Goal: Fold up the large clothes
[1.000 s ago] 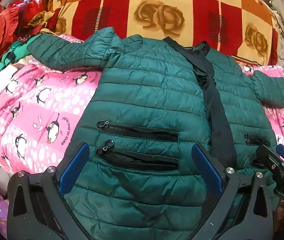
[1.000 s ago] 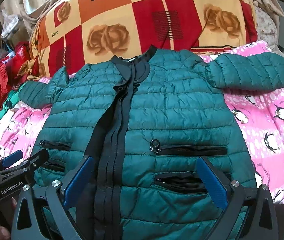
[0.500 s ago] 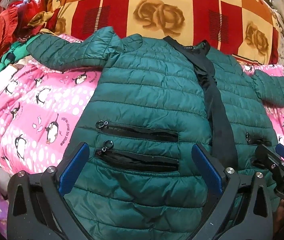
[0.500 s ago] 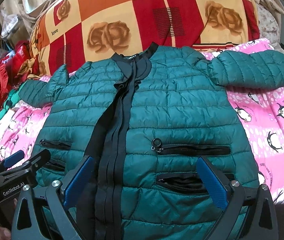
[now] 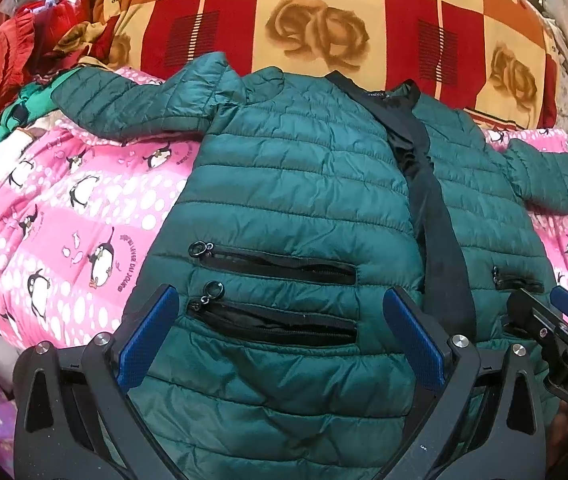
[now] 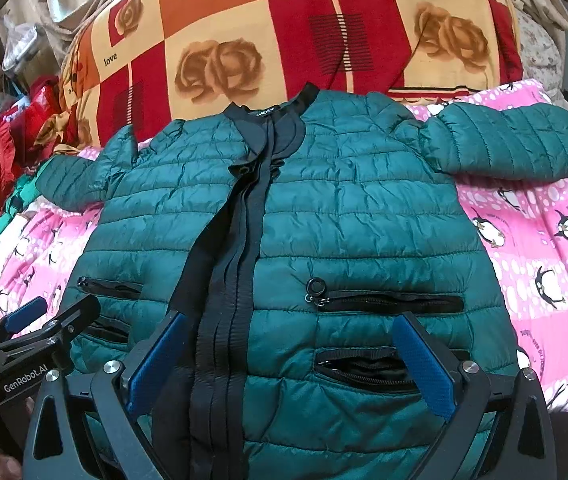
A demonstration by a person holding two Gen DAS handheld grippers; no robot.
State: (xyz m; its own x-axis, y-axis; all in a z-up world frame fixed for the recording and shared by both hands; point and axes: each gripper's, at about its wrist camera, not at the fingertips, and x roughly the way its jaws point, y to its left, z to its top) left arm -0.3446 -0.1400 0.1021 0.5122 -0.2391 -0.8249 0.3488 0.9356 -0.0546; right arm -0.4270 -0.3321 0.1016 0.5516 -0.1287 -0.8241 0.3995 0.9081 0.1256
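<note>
A green quilted puffer jacket (image 5: 303,184) lay face up and spread flat on the bed, collar toward the far side and hem toward the cameras. Its black zipper placket (image 6: 236,264) ran down the middle from the collar to the hem. Both sleeves were extended sideways: one sleeve (image 5: 132,108) reached out over the bedding on the left, the other sleeve (image 6: 515,144) on the right. Each front panel carried two horizontal zip pockets, one above the other; on the left panel the upper pocket (image 5: 276,264) was zipped nearly closed, and the lower pocket (image 5: 276,324) gaped slightly. Ring-shaped zipper pulls (image 5: 216,290) lay at the pocket ends.

The left gripper (image 5: 280,344) hovered low over the hem of the left panel, its blue-padded fingers spread wide apart and grasping nothing. The right gripper (image 6: 289,364) was likewise released, fingers wide, over the hem of the right panel, one finger close to the placket. Whether either gripper touched the fabric could not be told.

The jacket rested on a pink penguin-print blanket (image 5: 68,232). Beyond the collar lay a checked red, orange and cream quilt with rose motifs (image 6: 284,40). Red and green clothing was heaped at the far left (image 5: 8,64).
</note>
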